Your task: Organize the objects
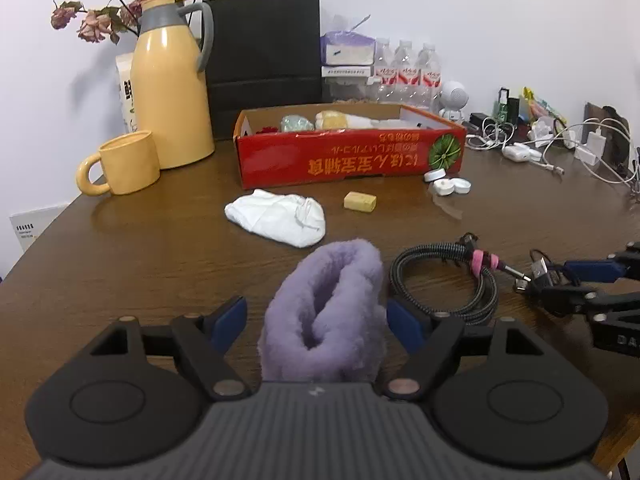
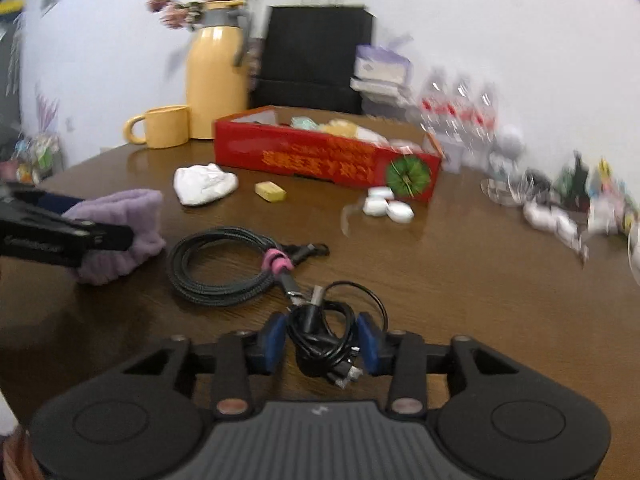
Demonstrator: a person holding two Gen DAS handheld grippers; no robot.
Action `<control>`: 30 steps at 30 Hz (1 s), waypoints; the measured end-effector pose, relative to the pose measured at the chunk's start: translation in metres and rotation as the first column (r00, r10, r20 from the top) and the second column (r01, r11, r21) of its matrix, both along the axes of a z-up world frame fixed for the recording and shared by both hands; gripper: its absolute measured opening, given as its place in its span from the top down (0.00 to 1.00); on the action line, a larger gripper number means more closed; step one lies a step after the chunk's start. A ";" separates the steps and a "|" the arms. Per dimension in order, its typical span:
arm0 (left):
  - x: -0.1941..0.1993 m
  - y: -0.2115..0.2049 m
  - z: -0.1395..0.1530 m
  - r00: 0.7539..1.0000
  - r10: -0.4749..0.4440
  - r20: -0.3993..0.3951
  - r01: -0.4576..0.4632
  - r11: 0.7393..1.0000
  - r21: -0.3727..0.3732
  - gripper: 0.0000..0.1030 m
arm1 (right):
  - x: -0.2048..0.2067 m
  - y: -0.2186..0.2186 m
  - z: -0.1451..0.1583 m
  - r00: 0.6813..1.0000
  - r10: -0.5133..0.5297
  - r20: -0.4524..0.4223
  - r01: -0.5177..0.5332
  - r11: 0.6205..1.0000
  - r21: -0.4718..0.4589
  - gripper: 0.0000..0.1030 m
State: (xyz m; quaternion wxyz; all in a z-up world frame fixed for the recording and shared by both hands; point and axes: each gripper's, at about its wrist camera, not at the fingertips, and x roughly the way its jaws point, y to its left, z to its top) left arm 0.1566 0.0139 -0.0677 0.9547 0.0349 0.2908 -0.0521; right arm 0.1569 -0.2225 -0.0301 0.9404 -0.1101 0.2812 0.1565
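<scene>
My left gripper (image 1: 316, 316) stands around a fluffy purple cloth (image 1: 328, 312) on the brown table; its blue pads are wide apart, the right pad near the cloth, the left pad clear of it. My right gripper (image 2: 322, 340) is shut on a small bundle of black cable (image 2: 324, 336). It shows at the right edge of the left wrist view (image 1: 560, 280). A coiled braided cable (image 2: 224, 264) with a pink tie lies between the grippers. A red cardboard box (image 1: 348, 156) holding several small items stands behind, with a white cloth (image 1: 276, 218) and a yellow block (image 1: 360, 201) before it.
A yellow thermos (image 1: 172, 84) and yellow mug (image 1: 124, 164) stand at the back left. A black paper bag (image 1: 264, 56), water bottles (image 1: 408, 72) and white caps (image 1: 448, 184) are near the box. Chargers and white cables (image 1: 560, 140) clutter the right side.
</scene>
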 end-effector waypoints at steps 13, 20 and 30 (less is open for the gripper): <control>0.003 0.000 0.005 1.000 -0.011 0.018 0.012 1.000 -0.022 0.30 | 0.024 -0.075 0.035 0.990 -0.141 -0.024 0.142 0.948 0.284 0.67; 0.005 -0.006 0.000 0.999 -0.034 0.000 0.034 0.999 -0.002 0.22 | 0.039 -0.093 0.007 0.974 -0.028 -0.224 0.099 0.945 0.311 0.74; 0.002 -0.007 0.010 0.998 -0.015 0.060 0.015 1.000 0.010 0.19 | 0.040 -0.119 0.011 0.951 -0.194 -0.241 0.279 0.872 0.402 0.52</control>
